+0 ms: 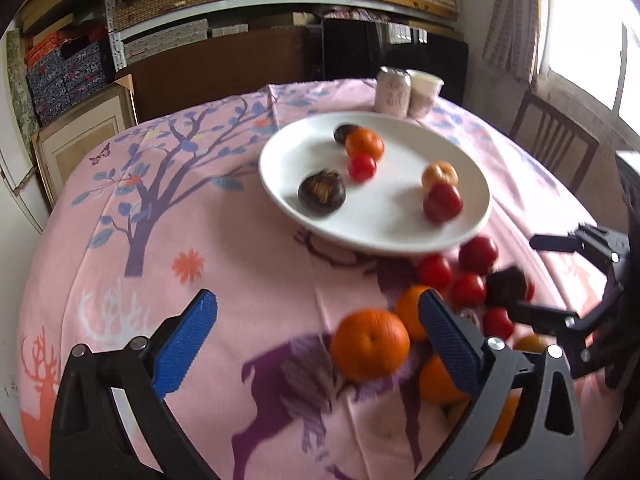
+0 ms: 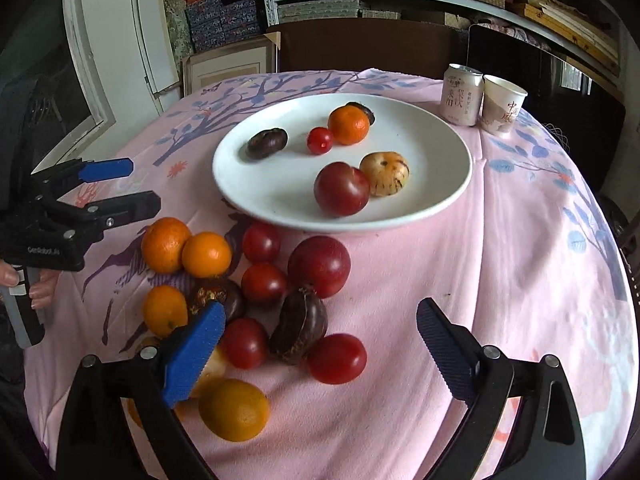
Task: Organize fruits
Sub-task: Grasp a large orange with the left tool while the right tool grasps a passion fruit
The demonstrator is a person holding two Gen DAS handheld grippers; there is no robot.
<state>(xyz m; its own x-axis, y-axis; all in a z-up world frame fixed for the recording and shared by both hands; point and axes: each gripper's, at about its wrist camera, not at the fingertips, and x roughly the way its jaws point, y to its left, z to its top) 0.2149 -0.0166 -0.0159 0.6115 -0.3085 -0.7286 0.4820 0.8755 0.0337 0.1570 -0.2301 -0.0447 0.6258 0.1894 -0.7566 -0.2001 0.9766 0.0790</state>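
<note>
Both tongs, left tongs (image 1: 318,334) and right tongs (image 2: 320,344), gape empty over loose fruit beside the plate (image 2: 432,200).

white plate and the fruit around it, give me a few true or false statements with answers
1. The white plate holds six fruits. True.
2. The can lies on its side. False: it stands upright beside the paper cup.
3. The right tool is clamped on a red fruit. False: its jaws stand wide open, gripping nothing.
4. Loose fruit lies on the pink tablecloth in front of the plate. True.
5. The left tool holds an orange. False: the tool is open; the orange rests on the cloth.
</note>
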